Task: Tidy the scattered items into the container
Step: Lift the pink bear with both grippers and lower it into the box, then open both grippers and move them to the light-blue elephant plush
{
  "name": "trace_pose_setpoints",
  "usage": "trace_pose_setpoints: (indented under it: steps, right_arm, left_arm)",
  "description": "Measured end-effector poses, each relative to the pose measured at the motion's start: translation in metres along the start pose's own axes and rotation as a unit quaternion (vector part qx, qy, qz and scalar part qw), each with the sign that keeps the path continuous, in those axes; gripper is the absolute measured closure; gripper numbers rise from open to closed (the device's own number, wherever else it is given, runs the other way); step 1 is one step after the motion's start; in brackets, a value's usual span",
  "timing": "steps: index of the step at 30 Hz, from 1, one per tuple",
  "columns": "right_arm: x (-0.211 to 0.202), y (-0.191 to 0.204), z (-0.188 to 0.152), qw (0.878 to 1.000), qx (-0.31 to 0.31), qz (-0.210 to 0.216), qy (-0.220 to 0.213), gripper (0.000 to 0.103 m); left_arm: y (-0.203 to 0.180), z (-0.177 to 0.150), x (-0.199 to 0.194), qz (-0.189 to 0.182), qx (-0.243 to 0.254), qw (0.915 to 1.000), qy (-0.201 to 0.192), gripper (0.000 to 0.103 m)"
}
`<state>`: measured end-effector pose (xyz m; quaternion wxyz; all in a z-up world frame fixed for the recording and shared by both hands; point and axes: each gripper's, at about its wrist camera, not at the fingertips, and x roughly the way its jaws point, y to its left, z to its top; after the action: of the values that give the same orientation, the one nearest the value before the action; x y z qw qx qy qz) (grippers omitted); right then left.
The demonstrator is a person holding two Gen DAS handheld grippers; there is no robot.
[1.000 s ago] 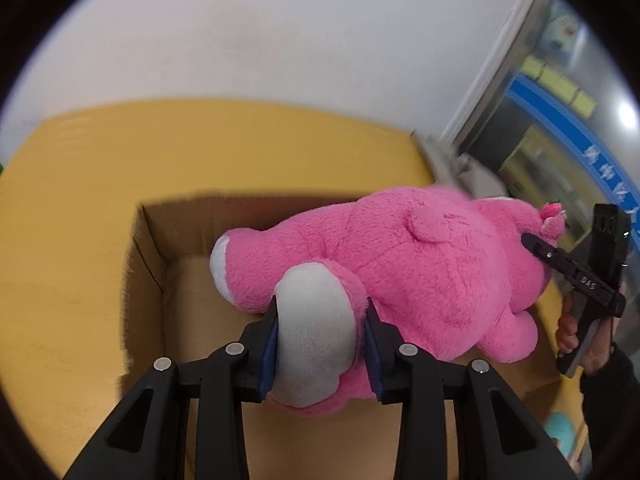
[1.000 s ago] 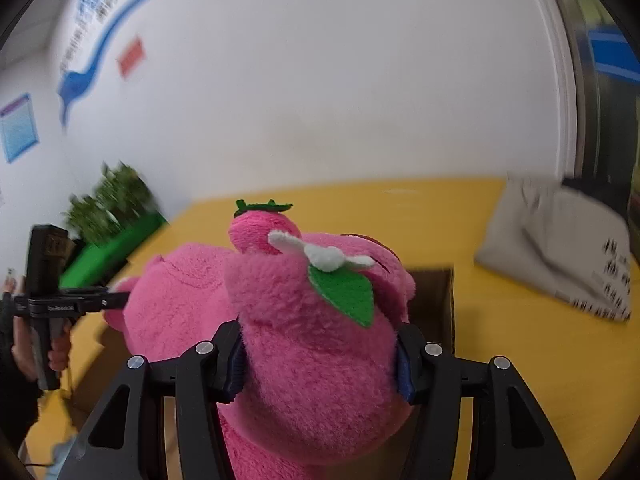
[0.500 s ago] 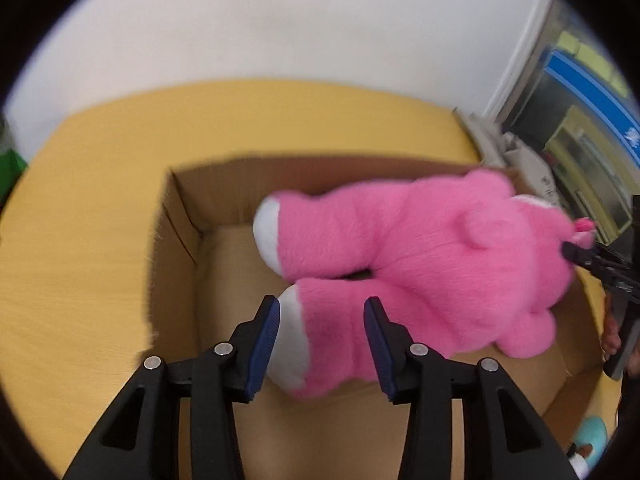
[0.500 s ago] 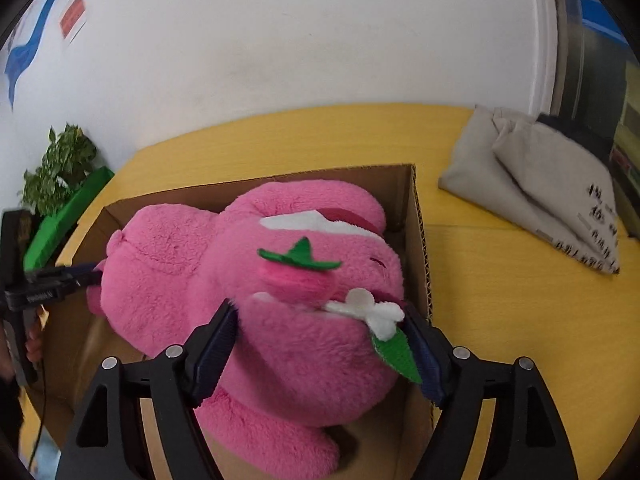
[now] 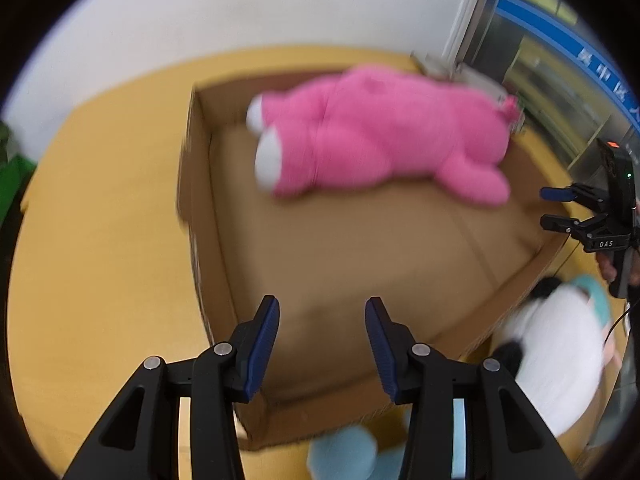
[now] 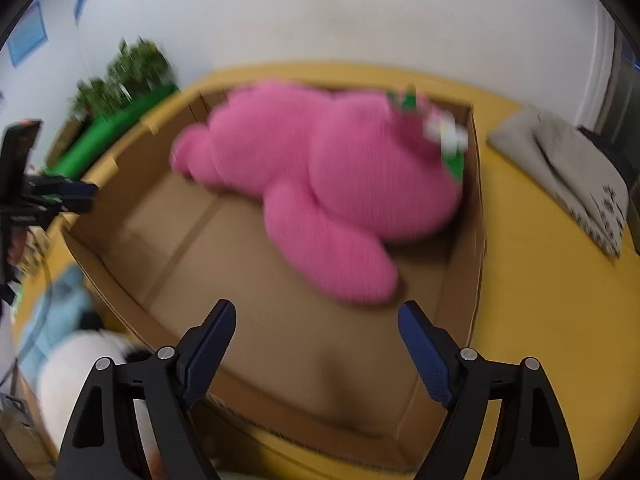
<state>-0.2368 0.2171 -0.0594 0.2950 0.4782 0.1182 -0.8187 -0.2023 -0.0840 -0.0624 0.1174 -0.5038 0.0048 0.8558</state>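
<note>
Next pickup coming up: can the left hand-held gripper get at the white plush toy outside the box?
Probably yes. The left hand-held gripper is open and empty, and the white plush toy lies uncovered just outside the cardboard box, with nothing between.

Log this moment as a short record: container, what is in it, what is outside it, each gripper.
container: cardboard box, open top, on yellow table
inside: pink plush toy, lying at the far end
outside, near edge: white plush; light blue plush
left gripper: open, empty
right gripper: open, empty
elsewhere: grey bag on the table
</note>
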Motion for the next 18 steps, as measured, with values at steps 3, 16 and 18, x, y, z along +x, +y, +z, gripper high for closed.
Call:
trace_pose_setpoints:
  steps: [3, 16, 18]
  right_arm:
    - [-0.003, 0.005, -0.015, 1.0, 0.019, -0.006, 0.005, 0.019]
    - [-0.021, 0.024, -0.051, 0.999, 0.042, -0.015, 0.028, 0.019]
    - [-0.024, 0.027, -0.057, 0.998, 0.043, -0.017, 0.03, 0.019]
  left_arm:
    - [0.002, -0.014, 0.002, 0.001, -0.005, 0.9999, 0.012, 0.063]
    - [0.002, -0.061, -0.001, 0.007, -0.011, 0.9987, 0.049, 0.063]
    - [0.002, -0.062, -0.004, 0.008, -0.012, 0.9988, 0.047, 0.063]
